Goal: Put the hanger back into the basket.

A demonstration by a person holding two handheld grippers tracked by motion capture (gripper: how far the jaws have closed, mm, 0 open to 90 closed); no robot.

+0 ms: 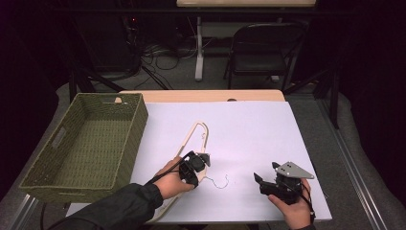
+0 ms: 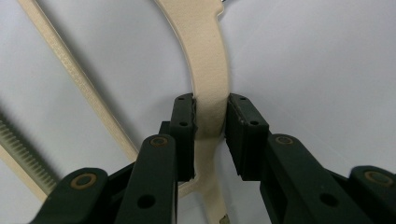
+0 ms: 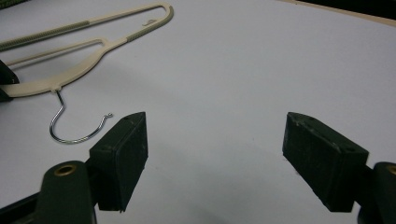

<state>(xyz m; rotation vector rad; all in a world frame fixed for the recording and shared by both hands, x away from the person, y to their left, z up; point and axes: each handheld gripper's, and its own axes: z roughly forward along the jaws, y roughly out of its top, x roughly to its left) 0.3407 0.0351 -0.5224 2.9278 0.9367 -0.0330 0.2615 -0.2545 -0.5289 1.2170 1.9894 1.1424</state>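
1. Lying flat on the white table (image 1: pixel 268 124), beside the green basket (image 1: pixel 86 143), the cream hanger (image 1: pixel 194 136) is not yet lifted.
2. Left claw (image 2: pixel 210 119) pinches the hanger's shoulder.
3. Right claw (image 3: pixel 215 158) gapes wide, empty, near the wire hook (image 3: pixel 70 126).

Dark room, folding chair (image 1: pixel 261 50), floor cables (image 1: pixel 163 55), grey floor (image 1: pixel 210 79)

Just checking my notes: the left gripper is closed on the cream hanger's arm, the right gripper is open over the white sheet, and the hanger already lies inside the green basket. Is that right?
Not quite. The hanger lies on the white sheet, beside the green basket, not in it; the high view shows this. The left gripper does clamp its arm, and the right gripper is open.
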